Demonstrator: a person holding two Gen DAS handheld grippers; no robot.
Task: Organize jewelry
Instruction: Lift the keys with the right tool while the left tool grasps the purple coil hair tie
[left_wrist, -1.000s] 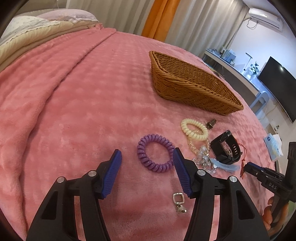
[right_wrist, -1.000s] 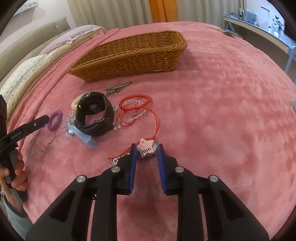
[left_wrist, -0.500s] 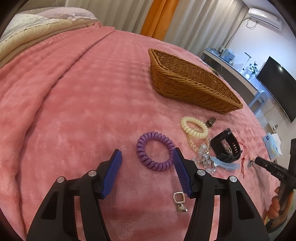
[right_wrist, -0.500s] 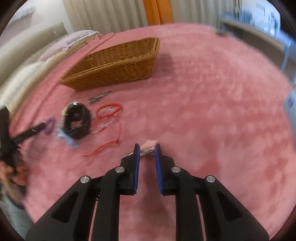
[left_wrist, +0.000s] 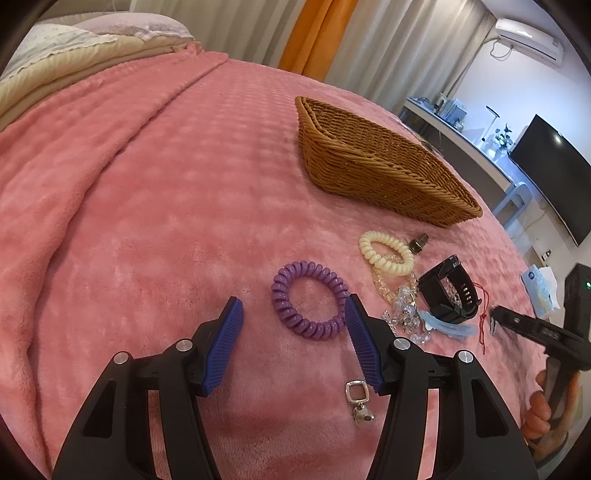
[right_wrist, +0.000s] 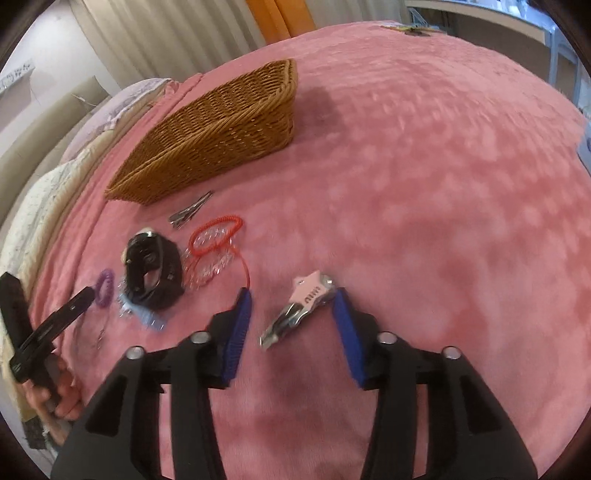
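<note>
Hair clip (right_wrist: 301, 308), lengthwise toward basket (right_wrist: 221, 136)

Right gripper (right_wrist: 291, 308) jaws wide, pink star clip (right_wrist: 304, 302) lying between them. At 10 o'clock a clutter: red coil bracelet (right_wrist: 216, 234), black watch (right_wrist: 153, 275), metal clip (right_wrist: 190, 214). Wicker basket (right_wrist: 221, 136) blocks 11 o'clock. Open pink blanket (right_wrist: 443, 184) from 12 to 3 o'clock.
</note>
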